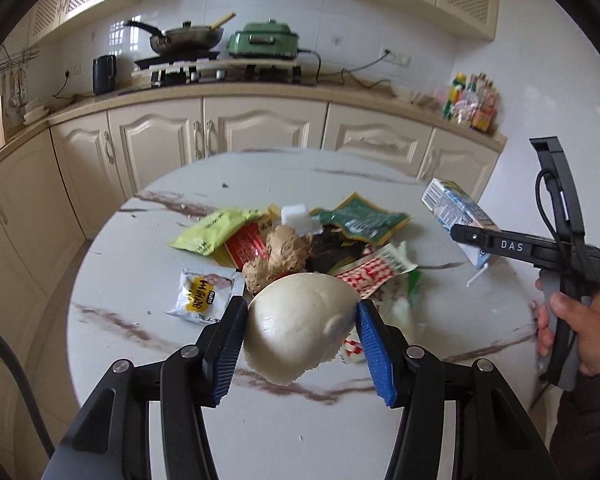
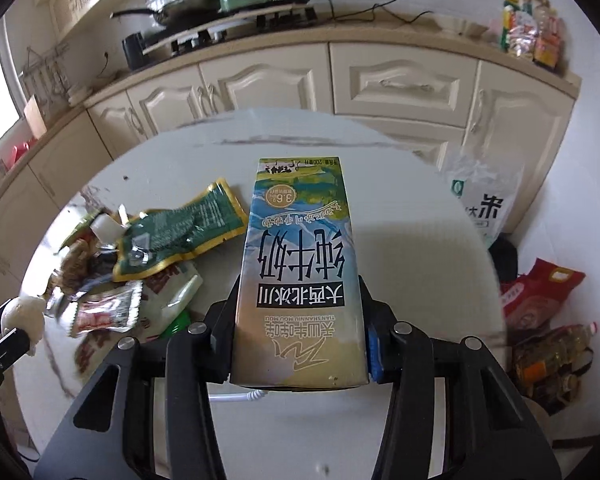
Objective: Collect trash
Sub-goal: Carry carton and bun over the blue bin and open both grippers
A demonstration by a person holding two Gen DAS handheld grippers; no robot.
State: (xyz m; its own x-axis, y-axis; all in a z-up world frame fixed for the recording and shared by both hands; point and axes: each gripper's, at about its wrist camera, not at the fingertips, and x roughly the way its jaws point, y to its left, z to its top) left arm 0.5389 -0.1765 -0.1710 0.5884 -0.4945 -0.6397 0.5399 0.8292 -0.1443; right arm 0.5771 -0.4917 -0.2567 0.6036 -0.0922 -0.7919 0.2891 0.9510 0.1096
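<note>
My left gripper [image 1: 300,316] is shut on a pale torn steamed bun [image 1: 296,328], which hangs above the round marble table [image 1: 140,280]. My right gripper [image 2: 298,316] is shut on a small blue and beige milk carton [image 2: 300,272] with its white straw below it; in the left wrist view the carton [image 1: 456,212] shows at the right, with a hand [image 1: 580,328] on the gripper's handle. A heap of trash lies mid-table: a green pouch [image 1: 360,218], a yellow-green packet [image 1: 216,230], a ginger root [image 1: 280,256], red and white wrappers [image 1: 372,274], a white sachet [image 1: 204,294].
Cream kitchen cabinets [image 1: 260,128] run behind the table, with a wok [image 1: 188,38], a green cooker [image 1: 264,40] and a black kettle [image 1: 104,74] on the counter. Bottles [image 1: 472,102] stand at the counter's right end. Bags [image 2: 540,296] lie on the floor right of the table.
</note>
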